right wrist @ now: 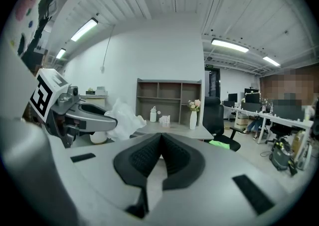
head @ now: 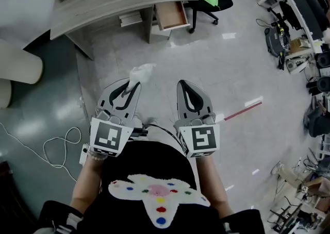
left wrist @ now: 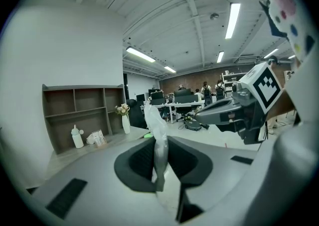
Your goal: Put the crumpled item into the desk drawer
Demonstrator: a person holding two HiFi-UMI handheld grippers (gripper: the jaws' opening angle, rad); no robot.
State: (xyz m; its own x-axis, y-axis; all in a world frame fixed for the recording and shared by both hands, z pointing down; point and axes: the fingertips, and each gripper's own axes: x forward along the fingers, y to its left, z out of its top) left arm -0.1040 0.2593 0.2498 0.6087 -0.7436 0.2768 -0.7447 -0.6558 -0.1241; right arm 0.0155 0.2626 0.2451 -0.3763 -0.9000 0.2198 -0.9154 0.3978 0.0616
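Nearest, over the person's dark top (head: pixel 154 161), both claws were held out low, side by side. On one side the left claw (head: pixel 133 87) was clamped on the white crumpled item (head: pixel 142 71), whose bulk stuck out past the tips, likely for a clean drop. Beside it the right claw (head: pixel 186 86) was closed on nothing, apparently spare. Well ahead, the open drawer (head: pixel 171 15) waited under the table (head: pixel 103 3).
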